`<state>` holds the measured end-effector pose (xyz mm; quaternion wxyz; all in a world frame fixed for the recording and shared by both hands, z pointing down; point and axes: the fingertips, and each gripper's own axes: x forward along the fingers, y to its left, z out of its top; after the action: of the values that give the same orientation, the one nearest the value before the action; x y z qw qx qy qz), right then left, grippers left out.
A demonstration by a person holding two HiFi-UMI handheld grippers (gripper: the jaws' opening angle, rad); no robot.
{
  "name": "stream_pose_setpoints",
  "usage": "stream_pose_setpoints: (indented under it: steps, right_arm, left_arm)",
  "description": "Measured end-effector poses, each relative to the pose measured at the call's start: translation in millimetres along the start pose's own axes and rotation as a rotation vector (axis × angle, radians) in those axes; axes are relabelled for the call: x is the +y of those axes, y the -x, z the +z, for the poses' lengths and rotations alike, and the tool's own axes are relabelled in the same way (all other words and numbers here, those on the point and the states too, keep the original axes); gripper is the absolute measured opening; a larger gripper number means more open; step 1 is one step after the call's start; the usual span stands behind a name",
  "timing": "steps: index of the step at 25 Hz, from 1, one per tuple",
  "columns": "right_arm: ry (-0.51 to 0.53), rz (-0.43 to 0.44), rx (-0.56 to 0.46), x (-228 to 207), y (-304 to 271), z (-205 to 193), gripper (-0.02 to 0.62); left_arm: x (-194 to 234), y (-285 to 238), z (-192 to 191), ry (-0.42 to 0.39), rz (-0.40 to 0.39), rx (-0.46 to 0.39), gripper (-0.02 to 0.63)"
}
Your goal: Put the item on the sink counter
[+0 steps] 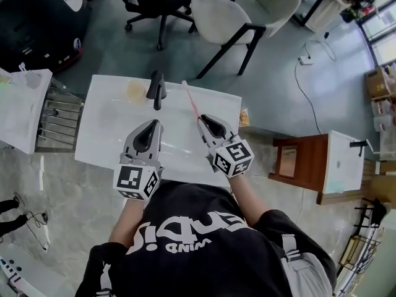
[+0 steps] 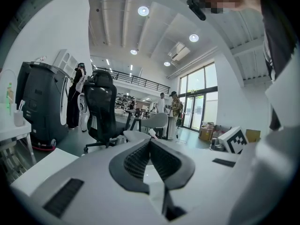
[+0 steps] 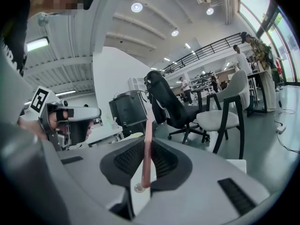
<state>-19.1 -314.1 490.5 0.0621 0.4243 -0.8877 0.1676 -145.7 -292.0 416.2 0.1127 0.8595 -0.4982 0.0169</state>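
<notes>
Pink stick (image 1: 192, 102), thin, slanting up over white sink surface (image 1: 105, 125), tip near black faucet (image 1: 156, 89). Lower end pinched betw. jaws of R tool (image 1: 202, 121), closed tight on it. L tool (image 1: 155, 124) just beside, jaws together, nothing betw. them.

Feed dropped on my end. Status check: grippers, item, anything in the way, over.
Left gripper shut, empty. Right gripper shut on pink stick, over the sink counter. Black faucet just left of the stick.
</notes>
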Motion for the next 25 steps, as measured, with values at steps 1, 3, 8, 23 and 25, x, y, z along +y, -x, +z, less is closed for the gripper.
stream_pose_setpoints:
  steps: [1, 3, 8, 23, 25]
  right_arm:
    - [0.002, -0.002, 0.01, -3, -3, -4, 0.061]
    - [0.009, -0.006, 0.035, -9, -8, -12, 0.06]
    - [0.03, -0.01, 0.088, -21, -21, -30, 0.06]
    - [0.083, -0.039, 0.258, -61, -58, -85, 0.061]
    - [0.082, -0.04, 0.279, -66, -62, -91, 0.06]
  left_arm:
    - [0, -1, -1, 0.0, 0.001, 0.002, 0.021]
    - [0, -2, -1, 0.0, 0.0, 0.004, 0.02]
    - [-3, -6, -2, -0.001, -0.003, 0.005, 0.021]
    - [-8, -7, -8, 0.0, -0.001, 0.025, 0.021]
    - [-8, -7, -10, 0.0, 0.003, 0.028, 0.021]
